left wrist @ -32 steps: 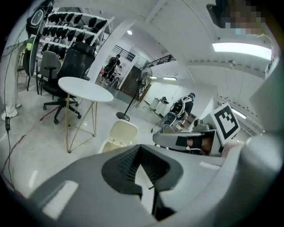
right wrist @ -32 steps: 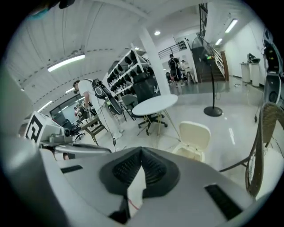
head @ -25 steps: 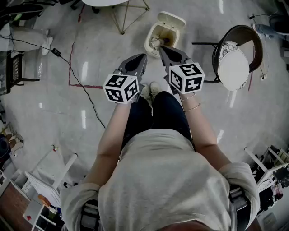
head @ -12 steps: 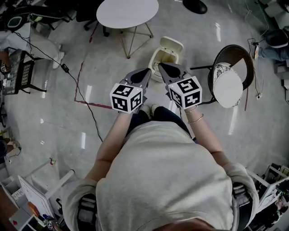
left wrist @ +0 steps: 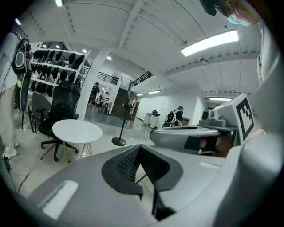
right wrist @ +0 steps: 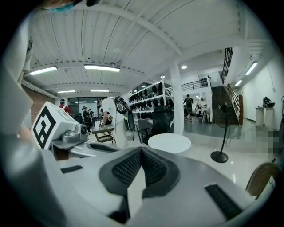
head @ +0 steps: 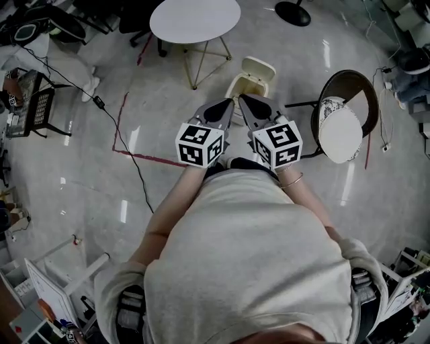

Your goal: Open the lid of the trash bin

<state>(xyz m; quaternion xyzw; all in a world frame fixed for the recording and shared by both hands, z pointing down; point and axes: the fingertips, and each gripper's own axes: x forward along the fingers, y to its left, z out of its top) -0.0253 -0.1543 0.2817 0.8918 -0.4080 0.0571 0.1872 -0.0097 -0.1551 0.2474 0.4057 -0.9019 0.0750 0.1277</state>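
The small cream trash bin (head: 246,83) stands on the floor ahead of the person, its lid (head: 259,67) tipped back and standing open. My left gripper (head: 226,105) and right gripper (head: 244,100) are held side by side at chest height above the bin's near side, covering part of it. Both are shut with nothing between the jaws. In the left gripper view the shut left gripper (left wrist: 138,149) points level into the room, with the right gripper (left wrist: 186,135) beside it. The right gripper view shows the shut right gripper (right wrist: 142,151) and the left gripper (right wrist: 80,133); the bin is out of both views.
A round white table (head: 195,19) stands beyond the bin. A chair with a round white cushion (head: 341,129) is to the right. Red floor tape (head: 122,121) and a black cable (head: 127,144) lie at the left. A fan stand (right wrist: 219,156) and an office chair (left wrist: 62,106) stand farther off.
The person has straightened up. Both grippers have risen and drawn close together, away from the bin, which now looks smaller and farther off. Its lid stays open.
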